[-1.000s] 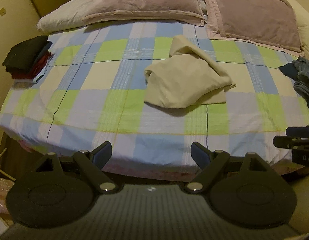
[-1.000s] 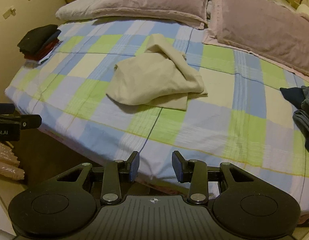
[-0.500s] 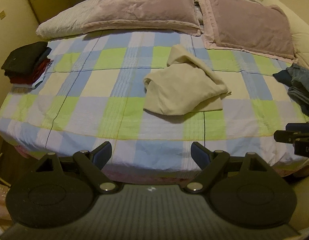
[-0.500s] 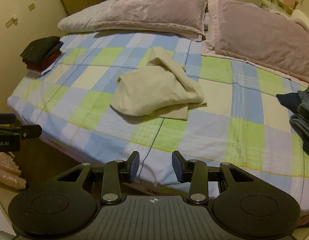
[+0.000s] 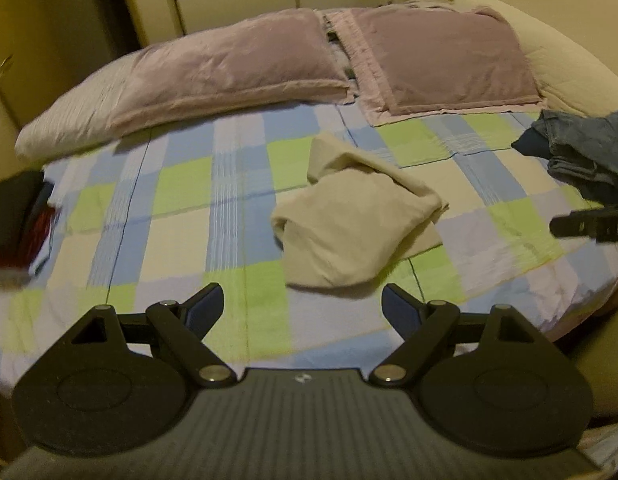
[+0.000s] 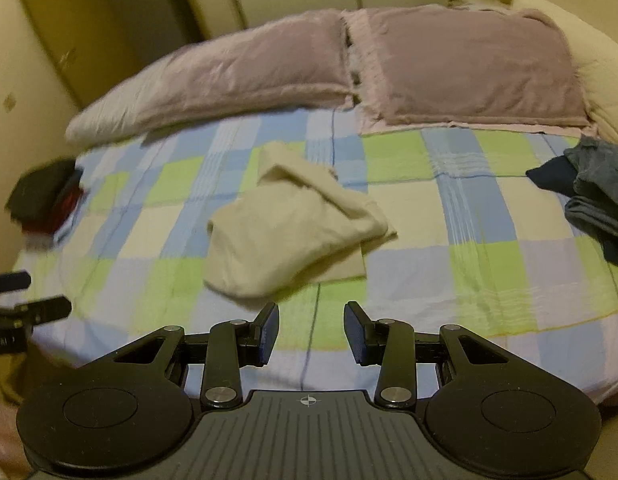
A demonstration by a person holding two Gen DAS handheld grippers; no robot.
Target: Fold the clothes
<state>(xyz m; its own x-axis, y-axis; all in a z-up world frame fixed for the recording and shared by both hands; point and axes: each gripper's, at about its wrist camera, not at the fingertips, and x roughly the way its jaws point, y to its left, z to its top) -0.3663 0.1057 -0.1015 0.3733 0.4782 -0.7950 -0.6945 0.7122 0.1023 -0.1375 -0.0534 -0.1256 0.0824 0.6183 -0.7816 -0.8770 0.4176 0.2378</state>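
A crumpled cream garment (image 5: pixel 357 220) (image 6: pixel 293 232) lies in the middle of the checked bedsheet (image 5: pixel 181 216) (image 6: pixel 469 220). My left gripper (image 5: pixel 303 308) hovers over the near part of the bed, jaws wide open and empty, the garment just beyond them. My right gripper (image 6: pixel 311 332) hangs over the bed's near edge, jaws partly open with nothing between them, the garment a short way ahead. Each gripper shows at the edge of the other's view: the right one (image 5: pixel 589 226), the left one (image 6: pixel 25 308).
Two mauve pillows (image 5: pixel 237 68) (image 6: pixel 469 64) line the head of the bed. A folded stack of dark and red clothes (image 5: pixel 17 220) (image 6: pixel 45 200) sits at the left edge. A heap of blue and dark garments (image 5: pixel 585 156) (image 6: pixel 593 196) lies at the right.
Both views have rolled and shifted. My left gripper has come in over the bed, closer to the cream garment. Neither gripper's jaws have changed their opening.
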